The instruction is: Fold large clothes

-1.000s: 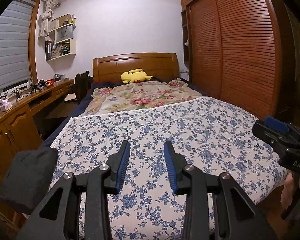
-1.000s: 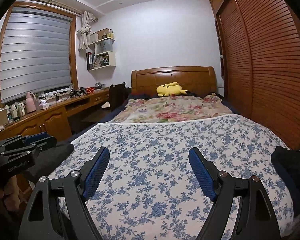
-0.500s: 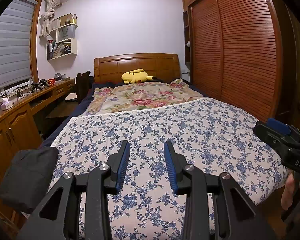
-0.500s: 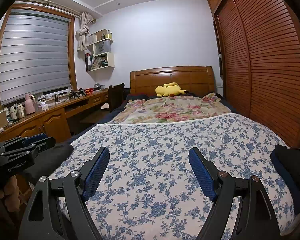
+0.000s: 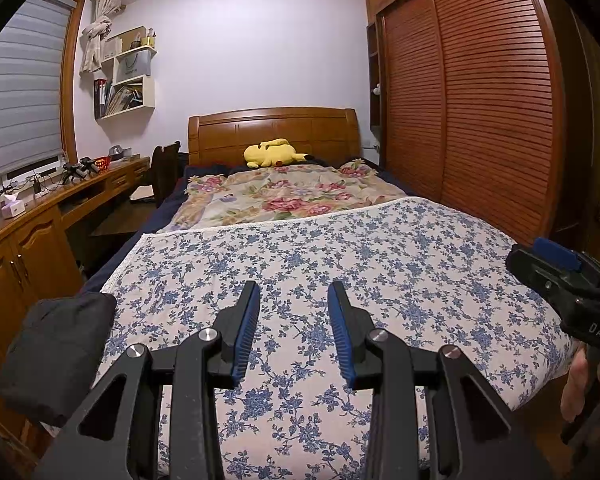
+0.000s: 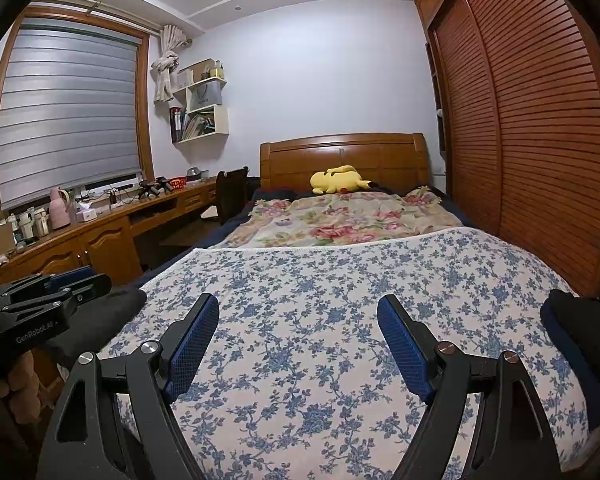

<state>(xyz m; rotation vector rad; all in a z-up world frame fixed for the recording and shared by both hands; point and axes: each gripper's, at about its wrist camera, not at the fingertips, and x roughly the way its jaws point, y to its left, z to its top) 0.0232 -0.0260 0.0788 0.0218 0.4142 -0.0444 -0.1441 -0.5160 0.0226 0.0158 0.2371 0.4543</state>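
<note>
- Little has moved over the last second: both views have drifted a touch, the wardrobe doors sliding a bit further into the left wrist view, and both grippers hover at the foot of the bed as before.
- The left gripper (image 5: pixel 293 322) hangs over the blue-flowered bedspread (image 5: pixel 340 264), jaws released with a narrow gap and nothing between them.
- The right gripper (image 6: pixel 299 346) is held beside it, jaws spread wide and empty, also above the bedspread.
- A dark folded garment (image 5: pixel 56 354) sits at the left corner of the bed's foot, just beside the left gripper and partly hanging past the edge.
- A second dark garment (image 6: pixel 584 344) lies at the right corner of the foot, its far side cut off by the frame.
- Nothing lies on the stretch of bedspread between the two garments.
- Further up the bed is a rose-patterned quilt (image 6: pixel 340 224), and a yellow plush toy (image 6: pixel 340 180) rests against the wooden headboard (image 6: pixel 340 152).
- Along the left wall runs a wooden worktop (image 6: pixel 112 220) cluttered with a pink jug (image 6: pixel 59 208), cables and small items; a dark chair (image 6: pixel 230 192) is pushed up to it.
- Slatted wardrobe doors (image 6: pixel 532 140) close in the right side, near the bed's edge.
- White wall shelves (image 6: pixel 200 108) with books hang next to the blinded window (image 6: pixel 68 116).
</note>
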